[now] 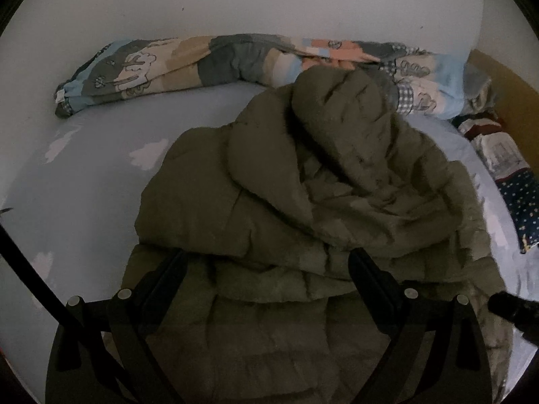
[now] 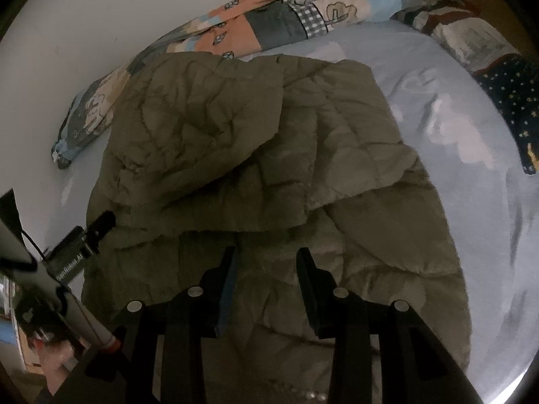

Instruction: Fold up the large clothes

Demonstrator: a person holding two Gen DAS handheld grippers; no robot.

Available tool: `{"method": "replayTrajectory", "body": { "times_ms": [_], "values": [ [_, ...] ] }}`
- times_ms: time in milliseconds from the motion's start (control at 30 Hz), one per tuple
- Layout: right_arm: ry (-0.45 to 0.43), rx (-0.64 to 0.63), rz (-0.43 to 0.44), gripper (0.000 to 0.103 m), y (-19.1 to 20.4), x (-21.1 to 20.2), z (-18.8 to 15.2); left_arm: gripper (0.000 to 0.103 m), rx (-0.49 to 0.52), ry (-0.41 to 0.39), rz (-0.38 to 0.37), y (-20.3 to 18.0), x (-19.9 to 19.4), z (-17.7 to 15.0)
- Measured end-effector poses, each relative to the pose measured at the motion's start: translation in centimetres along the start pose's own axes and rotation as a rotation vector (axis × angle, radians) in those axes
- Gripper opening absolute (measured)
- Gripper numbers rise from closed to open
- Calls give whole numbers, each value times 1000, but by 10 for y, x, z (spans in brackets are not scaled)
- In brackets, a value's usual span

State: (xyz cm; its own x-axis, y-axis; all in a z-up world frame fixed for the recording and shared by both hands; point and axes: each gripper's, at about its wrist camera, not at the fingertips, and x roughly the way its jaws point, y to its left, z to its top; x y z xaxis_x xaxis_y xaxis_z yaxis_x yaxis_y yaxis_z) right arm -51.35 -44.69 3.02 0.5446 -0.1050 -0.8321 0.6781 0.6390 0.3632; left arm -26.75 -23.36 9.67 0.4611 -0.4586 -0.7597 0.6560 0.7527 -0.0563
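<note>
An olive green puffer jacket [image 1: 303, 202] lies rumpled on the light blue bed sheet [image 1: 84, 175], with a sleeve and upper part folded over its body. My left gripper [image 1: 266, 257] hovers over the near part of the jacket, fingers wide apart and open, nothing pinched. In the right wrist view the jacket [image 2: 269, 151] fills the middle. My right gripper [image 2: 267, 252] hangs over its lower part, fingers partly apart, with flat fabric showing in the gap and no fold pressed between the pads. The left gripper [image 2: 101, 224] shows at the jacket's left edge.
A rolled patchwork quilt [image 1: 235, 64] runs along the white wall behind the jacket. Pillows, one dark blue with stars [image 2: 505, 101], lie at the right by a wooden headboard [image 1: 505, 80]. A hand [image 2: 57, 360] holds the left gripper's handle.
</note>
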Motion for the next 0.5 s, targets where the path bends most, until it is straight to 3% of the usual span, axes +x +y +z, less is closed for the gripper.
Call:
{"method": "replayTrajectory", "body": {
  "times_ms": [233,500],
  "values": [
    [-16,-32,-30,42,-4,-20,-33,96,-16,-26,-42,10,-49,-17],
    [-30,-7,-32,51,-11,-46,-86,96,-34,86,-45,48,-84,-94]
  ]
}}
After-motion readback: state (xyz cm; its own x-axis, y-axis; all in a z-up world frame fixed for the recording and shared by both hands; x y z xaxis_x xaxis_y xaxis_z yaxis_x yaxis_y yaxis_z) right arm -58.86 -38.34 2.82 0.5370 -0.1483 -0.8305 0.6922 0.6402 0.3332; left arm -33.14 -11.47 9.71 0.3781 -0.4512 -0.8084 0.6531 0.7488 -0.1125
